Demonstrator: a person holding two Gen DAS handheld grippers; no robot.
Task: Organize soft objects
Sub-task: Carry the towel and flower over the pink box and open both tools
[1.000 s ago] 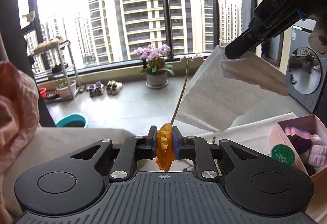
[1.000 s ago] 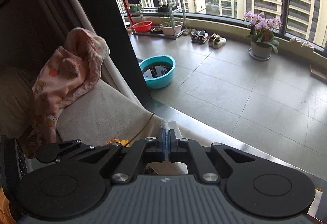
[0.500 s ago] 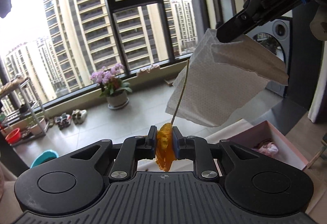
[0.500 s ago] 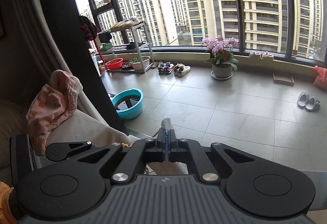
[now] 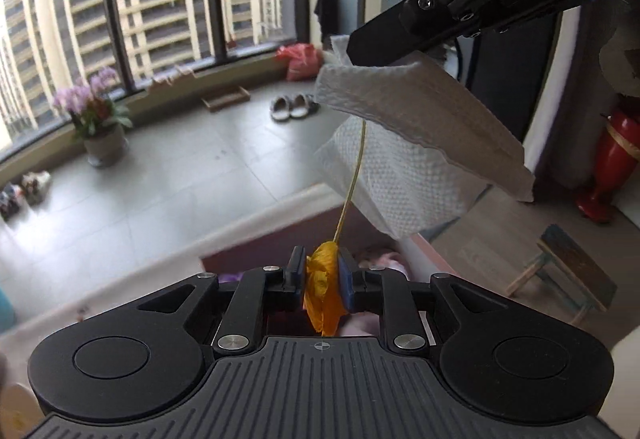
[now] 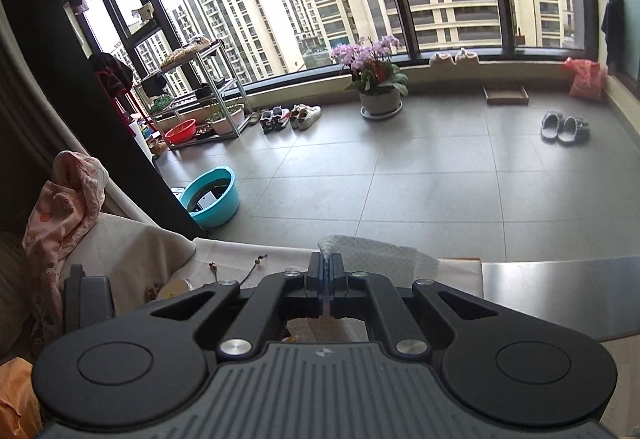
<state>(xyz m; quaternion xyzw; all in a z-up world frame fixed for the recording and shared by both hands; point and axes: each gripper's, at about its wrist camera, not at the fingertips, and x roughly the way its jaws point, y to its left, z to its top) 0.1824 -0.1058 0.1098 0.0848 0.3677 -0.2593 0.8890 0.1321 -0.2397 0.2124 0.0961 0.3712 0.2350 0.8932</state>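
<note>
Item: orange artificial flower [image 5: 325,286], light, crushable petals on a thin springy stem [image 5: 352,179] running toward 12 o'clock; best held at the bloom's base. The left tool [image 5: 322,281] clamps the bloom, its jaws just easing slightly apart, pitched downward above the pink storage box [image 5: 256,251]. Item: white paper towel [image 5: 412,143], limp, tear-prone, weightless; take by a folded edge. The right tool [image 6: 326,273], at 1 o'clock in the left view, pinches its corner with jaws fully clenched, angled down.

Orange flower [image 5: 324,289]; white dimpled tissue [image 5: 416,135]; seemingly pink box [image 5: 256,255].
</note>
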